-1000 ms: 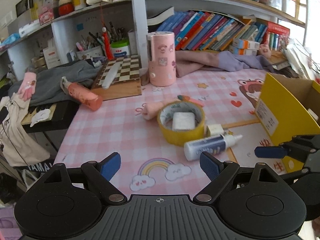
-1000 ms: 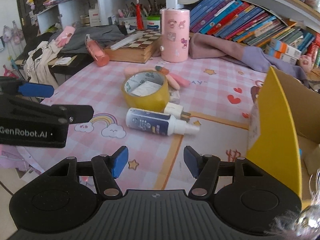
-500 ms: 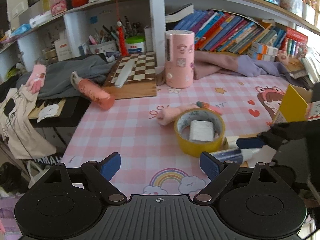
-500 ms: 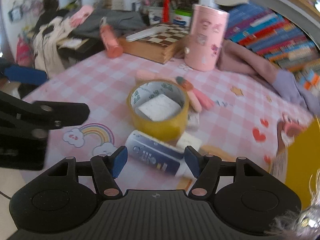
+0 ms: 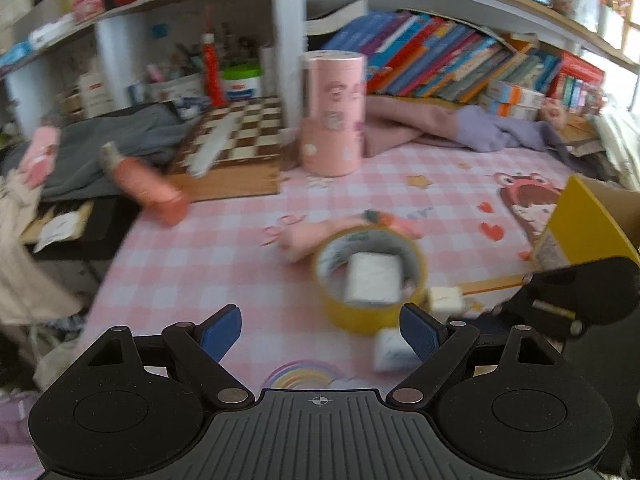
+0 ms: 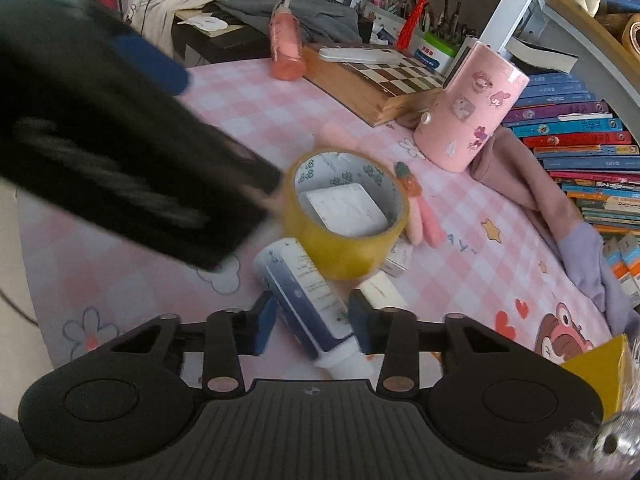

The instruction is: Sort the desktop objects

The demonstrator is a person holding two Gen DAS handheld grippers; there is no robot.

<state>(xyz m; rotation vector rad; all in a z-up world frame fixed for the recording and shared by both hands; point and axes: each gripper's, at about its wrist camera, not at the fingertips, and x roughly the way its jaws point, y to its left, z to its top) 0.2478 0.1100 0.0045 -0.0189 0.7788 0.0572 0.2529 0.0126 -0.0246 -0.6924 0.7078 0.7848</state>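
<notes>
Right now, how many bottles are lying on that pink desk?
2. A white-and-blue bottle lies between the right gripper pads, beside the yellow tape roll. An orange-pink bottle lies by the chessboard. Clutter may hide more.

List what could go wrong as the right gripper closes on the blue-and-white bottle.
1. The right gripper is closing on the round bottle near its tapered nozzle end; it might squirt forward or roll out.
2. The bottle's base lies close against the yellow tape roll, so lifting could drag the roll and the white pad inside it.
3. The open left gripper hovers close by; the two could collide.
</notes>
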